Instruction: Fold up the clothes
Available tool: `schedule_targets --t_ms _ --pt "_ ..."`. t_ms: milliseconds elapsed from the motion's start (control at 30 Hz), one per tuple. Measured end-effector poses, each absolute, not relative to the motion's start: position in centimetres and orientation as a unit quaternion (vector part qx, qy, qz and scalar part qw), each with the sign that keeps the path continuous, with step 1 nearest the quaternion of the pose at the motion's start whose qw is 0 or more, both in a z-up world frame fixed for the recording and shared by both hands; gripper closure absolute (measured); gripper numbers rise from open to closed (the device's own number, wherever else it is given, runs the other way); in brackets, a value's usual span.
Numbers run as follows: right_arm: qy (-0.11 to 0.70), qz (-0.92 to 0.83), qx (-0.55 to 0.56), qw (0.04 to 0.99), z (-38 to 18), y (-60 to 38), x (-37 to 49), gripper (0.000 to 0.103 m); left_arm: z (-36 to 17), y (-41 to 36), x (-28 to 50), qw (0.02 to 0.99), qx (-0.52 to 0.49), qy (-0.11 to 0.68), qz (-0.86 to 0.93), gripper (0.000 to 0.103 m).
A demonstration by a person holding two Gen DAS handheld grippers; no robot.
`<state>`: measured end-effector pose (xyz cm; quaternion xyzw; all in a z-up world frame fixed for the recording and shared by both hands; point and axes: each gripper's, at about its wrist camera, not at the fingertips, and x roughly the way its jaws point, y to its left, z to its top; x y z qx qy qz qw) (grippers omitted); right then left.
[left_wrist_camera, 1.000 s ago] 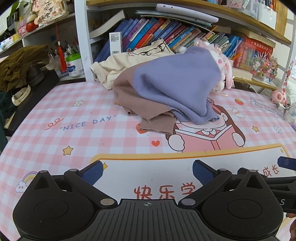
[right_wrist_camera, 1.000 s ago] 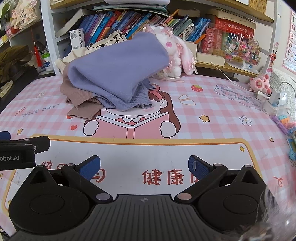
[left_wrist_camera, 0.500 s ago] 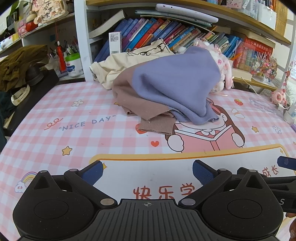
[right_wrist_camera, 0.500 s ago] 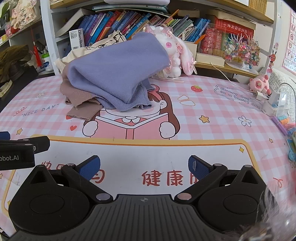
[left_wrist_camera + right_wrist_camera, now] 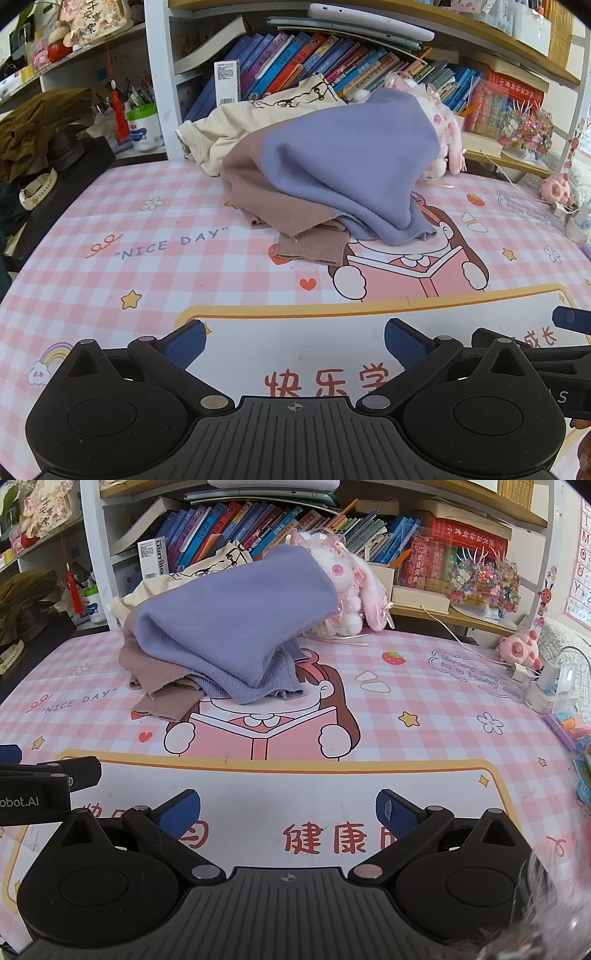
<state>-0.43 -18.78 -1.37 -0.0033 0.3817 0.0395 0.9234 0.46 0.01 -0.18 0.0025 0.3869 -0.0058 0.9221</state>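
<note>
1. Surface (image 5: pixel 155 236): pink checked mat with cartoon print and "NICE DAY" lettering. It spreads ahead of both sets of jaws and carries everything below.
2. Bookshelf (image 5: pixel 258 520): beyond the far edge of the surface, well ahead of both jaws, packed with leaning books.
3. Clothes pile, heaped and unfolded, well ahead of the jaws near the far edge of the surface. In the left wrist view it sits ahead and slightly right of the jaws' midline; in the right wrist view, ahead and left.
   - purple sweater (image 5: pixel 351 166) (image 5: pixel 229 624) on top, draped over the rest.
   - brown knit garment (image 5: pixel 288 218) (image 5: pixel 159 675) under it, ribbed hem poking out toward the jaws.
   - cream shirt (image 5: pixel 236 125) (image 5: pixel 207 568) at the back, against the books.
4. Left gripper (image 5: pixel 293 341): low over the white panel of the mat, jaws spread wide, nothing between them, well short of the pile.
5. Right gripper (image 5: pixel 288 810): same posture, jaws wide apart and empty, just beside the left gripper, whose body shows at the left edge of the right wrist view.
6. Plush rabbit (image 5: pixel 351 590): pink and white, behind the pile's right end, touching the purple sweater.
</note>
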Motion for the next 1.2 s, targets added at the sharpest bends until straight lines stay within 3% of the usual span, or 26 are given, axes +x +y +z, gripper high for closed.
schedule_targets --t_ms 1200 --pt "0.383 0.043 -0.003 0.923 -1.65 -18.7 0.07 0.0 -0.28 0.12 0.88 0.921 -0.004 0.389 -0.01 0.0"
